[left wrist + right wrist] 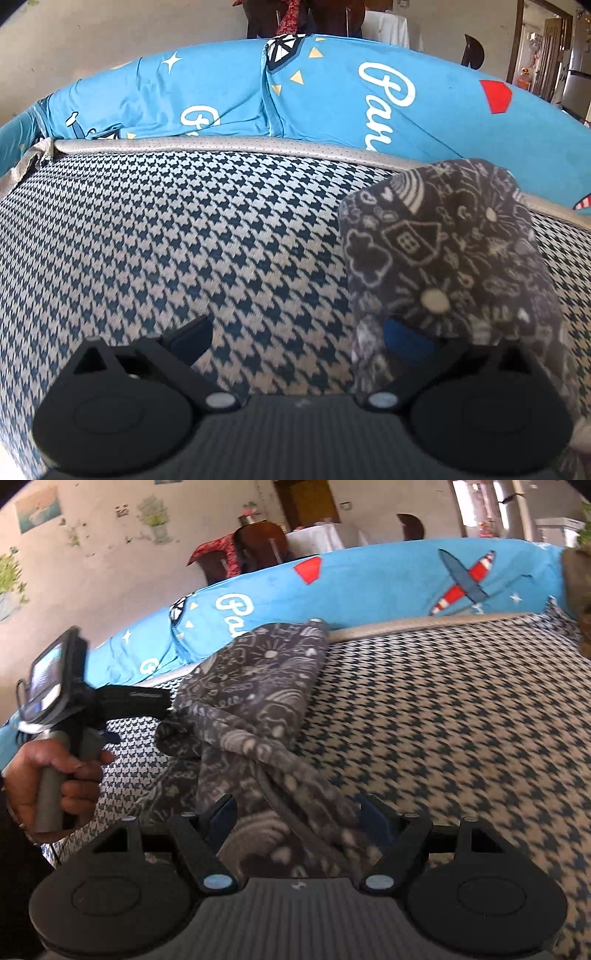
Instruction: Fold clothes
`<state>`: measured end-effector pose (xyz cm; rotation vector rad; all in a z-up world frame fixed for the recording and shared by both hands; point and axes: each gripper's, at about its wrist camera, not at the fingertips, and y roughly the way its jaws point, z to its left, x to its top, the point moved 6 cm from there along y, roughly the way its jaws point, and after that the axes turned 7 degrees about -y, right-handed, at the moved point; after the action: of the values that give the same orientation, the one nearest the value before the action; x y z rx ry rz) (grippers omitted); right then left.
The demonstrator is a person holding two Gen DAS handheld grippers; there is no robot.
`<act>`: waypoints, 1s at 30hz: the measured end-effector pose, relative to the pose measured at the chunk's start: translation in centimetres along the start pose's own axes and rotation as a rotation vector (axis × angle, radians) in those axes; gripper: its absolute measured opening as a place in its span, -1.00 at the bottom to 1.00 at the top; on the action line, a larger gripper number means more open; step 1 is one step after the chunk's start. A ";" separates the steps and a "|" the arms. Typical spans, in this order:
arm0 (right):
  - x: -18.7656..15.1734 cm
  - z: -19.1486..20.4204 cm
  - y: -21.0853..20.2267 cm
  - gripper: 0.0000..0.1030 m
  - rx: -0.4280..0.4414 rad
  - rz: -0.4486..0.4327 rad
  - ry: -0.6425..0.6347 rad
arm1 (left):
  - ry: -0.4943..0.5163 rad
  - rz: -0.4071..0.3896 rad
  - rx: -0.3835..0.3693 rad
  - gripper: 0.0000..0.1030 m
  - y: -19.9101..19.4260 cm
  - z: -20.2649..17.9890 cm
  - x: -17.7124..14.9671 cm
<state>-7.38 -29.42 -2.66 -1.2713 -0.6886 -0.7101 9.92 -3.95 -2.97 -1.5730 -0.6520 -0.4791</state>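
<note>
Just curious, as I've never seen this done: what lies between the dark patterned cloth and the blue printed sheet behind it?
A pale grey piped edge of the houndstooth cover runs between the dark patterned cloth and blue sheet, clearest in the right wrist view.

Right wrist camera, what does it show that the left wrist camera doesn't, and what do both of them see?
Only the right wrist view shows the person's hand gripping the left gripper's handle, the red and blue plane print on the blue sheet, and the right gripper with cloth bunched between its wide jaws. Only the left wrist view shows the left gripper, jaws wide apart. Both show the grey patterned garment, the houndstooth cover and the blue sheet.
</note>
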 end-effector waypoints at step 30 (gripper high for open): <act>-4.1 -3.2 -1.9 0.45 -0.116 0.020 0.064 | 0.081 0.065 -0.043 1.00 -4.7 0.7 -10.5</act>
<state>-11.11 -32.44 -5.28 -1.3538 -0.5892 -0.7803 -1.06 -4.46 -6.35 -1.6019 -0.5301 -0.5086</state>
